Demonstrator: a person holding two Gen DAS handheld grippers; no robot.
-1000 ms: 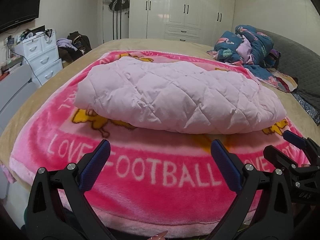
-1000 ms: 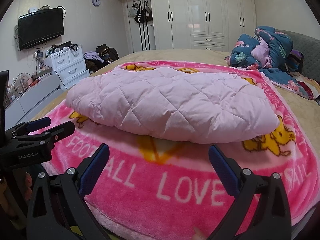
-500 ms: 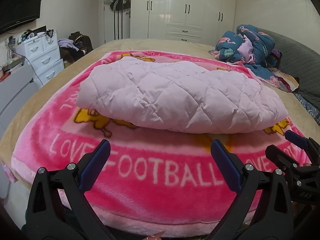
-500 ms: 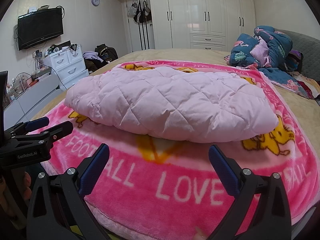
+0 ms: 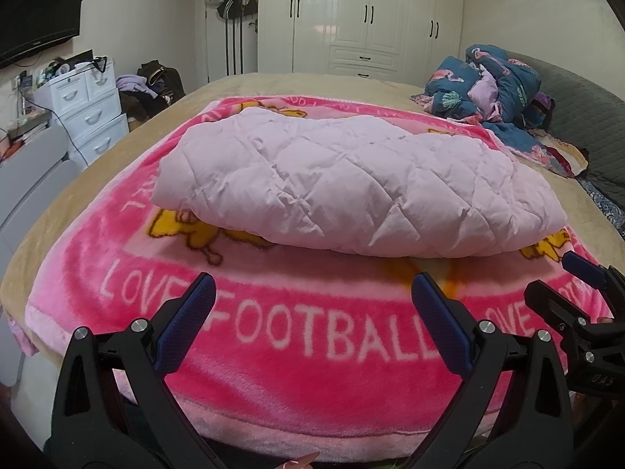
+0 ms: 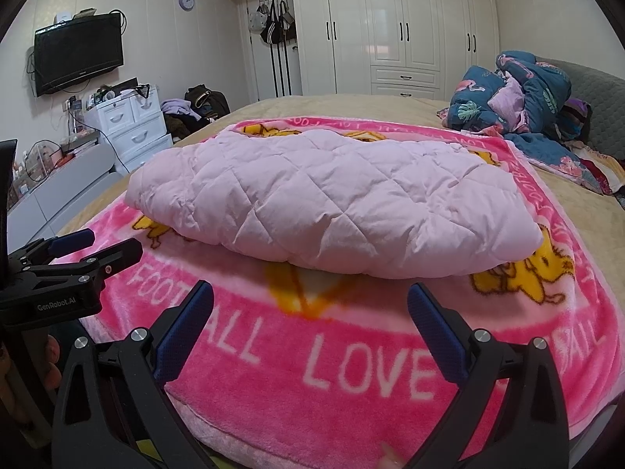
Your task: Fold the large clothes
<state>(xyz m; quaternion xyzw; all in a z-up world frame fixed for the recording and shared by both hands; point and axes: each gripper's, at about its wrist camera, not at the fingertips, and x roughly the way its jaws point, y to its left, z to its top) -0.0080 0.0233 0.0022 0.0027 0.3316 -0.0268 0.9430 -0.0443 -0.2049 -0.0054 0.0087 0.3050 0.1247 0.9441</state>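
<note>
The folded pink quilted garment (image 5: 351, 183) lay mid-bed on the pink blanket (image 5: 312, 344), a bare strip of blanket before its near edge. Both the left hand-held gripper (image 5: 312, 305) and right hand-held gripper (image 6: 310, 308) hung spread apart, empty — barely shifted from a second earlier.

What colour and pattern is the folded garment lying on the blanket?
Pale pink with diamond quilting stitched across the folded garment; clearest in the right wrist view.
</note>
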